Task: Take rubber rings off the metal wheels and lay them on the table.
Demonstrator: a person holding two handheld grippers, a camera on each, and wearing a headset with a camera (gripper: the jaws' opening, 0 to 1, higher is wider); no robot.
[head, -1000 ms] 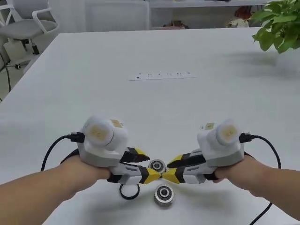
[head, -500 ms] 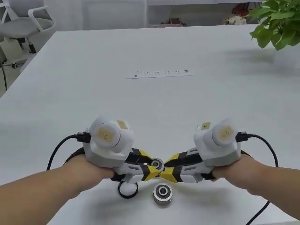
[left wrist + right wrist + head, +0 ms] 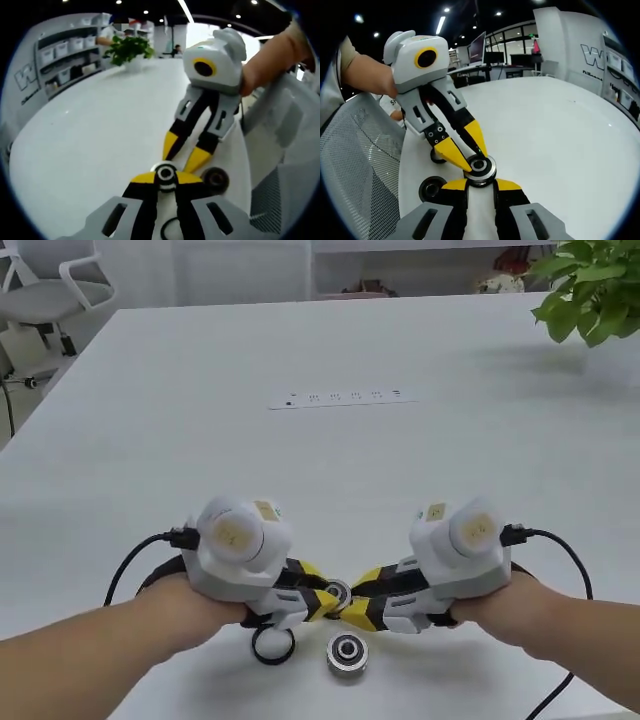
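Table (image 3: 330, 470) — left gripper (image 3: 322, 605) pinches wheel (image 3: 337, 591), hub up.

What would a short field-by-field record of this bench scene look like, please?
left hand-held gripper: shut on metal wheel
right hand-held gripper: tips at the same wheel, grip unclear
on table: second wheel and loose rubber ring, side by side
far side: power strip, plant

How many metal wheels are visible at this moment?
2. One wheel sits where the left gripper and right gripper meet; the other wheel lies on the table nearer the camera. More may be hidden.
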